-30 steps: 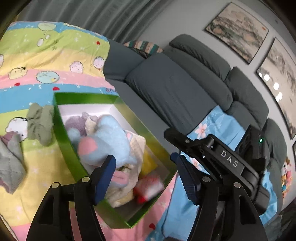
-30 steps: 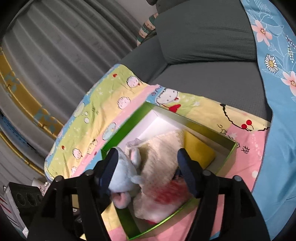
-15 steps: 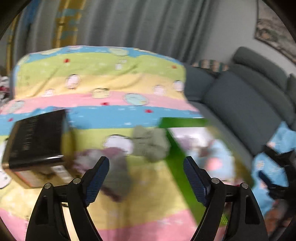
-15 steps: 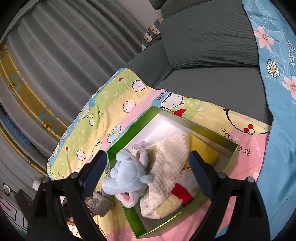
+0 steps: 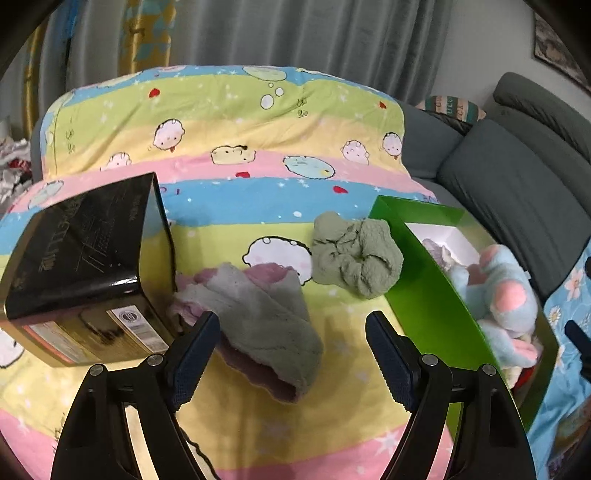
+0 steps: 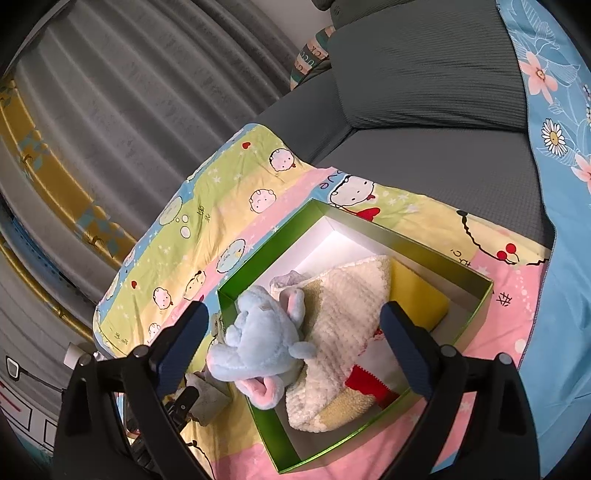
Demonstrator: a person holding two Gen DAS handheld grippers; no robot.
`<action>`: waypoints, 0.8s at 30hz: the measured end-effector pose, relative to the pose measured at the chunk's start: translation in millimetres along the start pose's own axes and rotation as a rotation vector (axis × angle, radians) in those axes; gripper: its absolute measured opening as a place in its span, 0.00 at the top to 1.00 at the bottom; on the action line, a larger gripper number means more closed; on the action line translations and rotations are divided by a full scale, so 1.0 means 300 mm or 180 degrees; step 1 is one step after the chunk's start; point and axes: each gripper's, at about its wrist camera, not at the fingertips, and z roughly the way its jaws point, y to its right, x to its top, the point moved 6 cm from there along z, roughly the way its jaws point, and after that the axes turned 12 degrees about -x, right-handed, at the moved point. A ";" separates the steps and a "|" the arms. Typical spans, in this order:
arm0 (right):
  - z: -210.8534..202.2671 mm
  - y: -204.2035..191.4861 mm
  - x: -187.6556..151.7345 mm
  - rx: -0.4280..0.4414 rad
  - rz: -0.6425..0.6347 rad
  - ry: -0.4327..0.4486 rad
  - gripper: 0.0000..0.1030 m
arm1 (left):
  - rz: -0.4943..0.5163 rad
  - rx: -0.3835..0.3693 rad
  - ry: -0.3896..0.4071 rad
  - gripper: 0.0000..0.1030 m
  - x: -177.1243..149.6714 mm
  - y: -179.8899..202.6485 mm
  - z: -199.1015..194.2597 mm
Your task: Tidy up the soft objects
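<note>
A green box (image 6: 258, 266) on the cartoon blanket holds a blue plush toy (image 6: 258, 343), a cream knit piece (image 6: 343, 314), a yellow item (image 6: 417, 295) and a red-and-white item (image 6: 369, 376). My right gripper (image 6: 295, 308) hovers over the box, its jaws opening, with nothing between them. In the left wrist view a grey-and-pink cloth (image 5: 258, 314) lies just beyond my left gripper (image 5: 291, 321), which is open and empty. A crumpled green cloth (image 5: 354, 254) rests against the green box (image 5: 424, 288), where the blue plush toy (image 5: 495, 295) shows.
A glossy black box (image 5: 81, 251) stands on the blanket left of the grey-and-pink cloth. A grey sofa (image 6: 424, 92) with a blue floral cover (image 6: 554, 240) runs along the right. Grey curtains (image 5: 295, 33) hang behind.
The left wrist view has swung from the green box to the loose cloths and the black box. The right gripper's jaws have spread wider, and the red-and-white item now lies still in the box.
</note>
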 end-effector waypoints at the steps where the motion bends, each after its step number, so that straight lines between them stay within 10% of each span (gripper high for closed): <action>1: 0.000 0.002 0.001 -0.0008 -0.0004 0.0003 0.06 | -0.0001 -0.0002 -0.0007 0.21 -0.001 0.000 0.002; 18: -0.005 -0.037 -0.012 0.0038 -0.0092 -0.0013 0.05 | -0.0185 0.0045 -0.0239 0.21 -0.047 -0.056 0.069; 24: -0.001 -0.162 -0.056 0.0341 -0.0407 -0.0117 0.05 | -0.0290 0.0080 -0.0304 0.63 -0.080 -0.088 0.082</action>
